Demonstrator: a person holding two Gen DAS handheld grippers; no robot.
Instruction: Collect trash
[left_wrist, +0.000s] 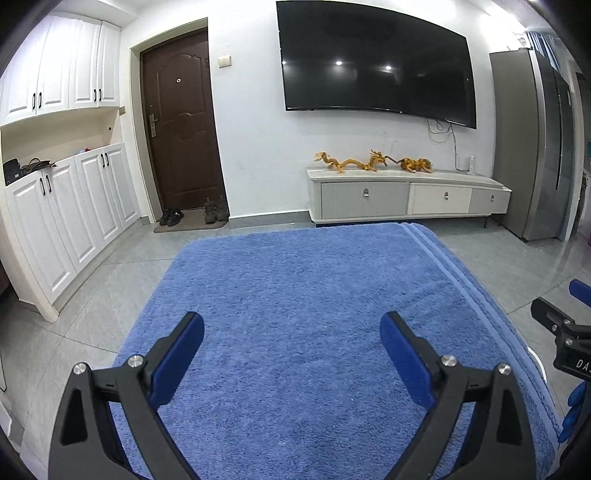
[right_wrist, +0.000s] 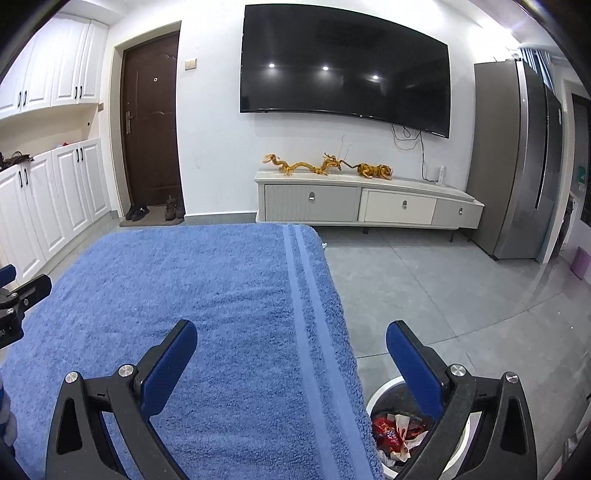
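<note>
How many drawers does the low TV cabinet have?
3, side by side: the grey left drawer, the white middle drawer, the grey right drawer. None seems hidden.

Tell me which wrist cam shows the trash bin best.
Right wrist. The trash bin sits at lower right beside the blue towel, with red and white wrappers inside, partly hidden by the open right gripper. The left wrist view shows no recognizable bin.

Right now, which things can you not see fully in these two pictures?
- Trash bin, right wrist view: the blue towel, the right claw and the frame edge cover part of it.
- Trash inside: too crumpled to identify.
- Right claw in left wrist view: cut off by the edge.
</note>
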